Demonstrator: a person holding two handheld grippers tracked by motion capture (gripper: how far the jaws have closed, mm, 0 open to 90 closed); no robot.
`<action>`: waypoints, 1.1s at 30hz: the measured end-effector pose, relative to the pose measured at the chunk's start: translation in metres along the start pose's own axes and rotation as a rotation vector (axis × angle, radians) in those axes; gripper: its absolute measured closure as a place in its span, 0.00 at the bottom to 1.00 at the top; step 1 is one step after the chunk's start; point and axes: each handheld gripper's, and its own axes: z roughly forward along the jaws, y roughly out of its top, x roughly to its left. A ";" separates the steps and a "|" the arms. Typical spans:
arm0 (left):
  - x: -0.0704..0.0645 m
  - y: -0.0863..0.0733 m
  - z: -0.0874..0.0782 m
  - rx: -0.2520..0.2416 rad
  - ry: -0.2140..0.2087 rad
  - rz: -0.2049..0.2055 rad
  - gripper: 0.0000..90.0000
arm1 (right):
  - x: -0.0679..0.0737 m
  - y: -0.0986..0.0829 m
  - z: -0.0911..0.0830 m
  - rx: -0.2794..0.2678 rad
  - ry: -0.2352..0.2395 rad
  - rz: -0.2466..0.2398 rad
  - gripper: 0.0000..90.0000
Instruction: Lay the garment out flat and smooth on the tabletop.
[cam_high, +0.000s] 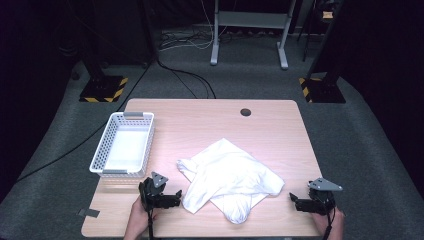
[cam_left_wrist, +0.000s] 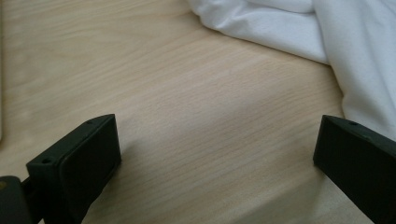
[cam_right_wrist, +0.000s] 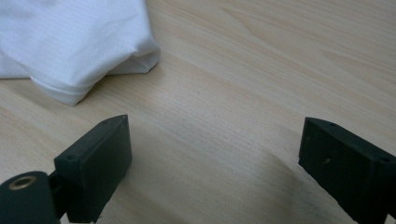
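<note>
A crumpled white garment (cam_high: 227, 181) is lying in the lower middle of the high view, on the wooden table (cam_high: 210, 120), with its folds spreading from the centre of the tabletop down toward the near edge. To the left of it in that frame, a white plastic basket (cam_high: 100, 150) with perforated walls is sitting on the table's left side; its inside is showing nothing but its plain white floor, and no cloth is lying in it. The garment and the basket are sitting apart, with bare wood between them.

The left gripper (cam_high: 176, 197) is resting low at the lower left of the high view, just below the basket's near end and just beside the garment's left edge, held by a hand (cam_high: 138, 220) coming in from the bottom. In the left gripper view its jaws are standing wide apart at the lower corners with only bare wood between them, and the garment (cam_left_wrist: 327, 32) is filling the upper right of that frame, reaching down close to the right-hand jaw.

The right gripper (cam_high: 296, 200) is sitting at the lower right of the high view, near the garment's right-hand corner but not touching it. In the right gripper view its jaws are likewise spread wide over bare table, gripping nothing, while the garment's hem (cam_right_wrist: 70, 51) is lying in the upper left of that frame.
</note>
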 end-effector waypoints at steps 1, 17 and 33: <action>0.000 0.001 0.000 -0.003 0.017 0.015 0.02 | 0.001 -0.001 -0.001 -0.007 -0.018 -0.011 0.09; -0.034 0.058 0.046 -0.024 -0.059 0.189 0.14 | 0.098 0.096 0.032 -0.016 0.278 -0.057 0.11; -0.035 0.036 0.033 -0.047 -0.161 0.117 0.13 | 0.149 0.076 0.058 0.085 0.225 -0.117 0.08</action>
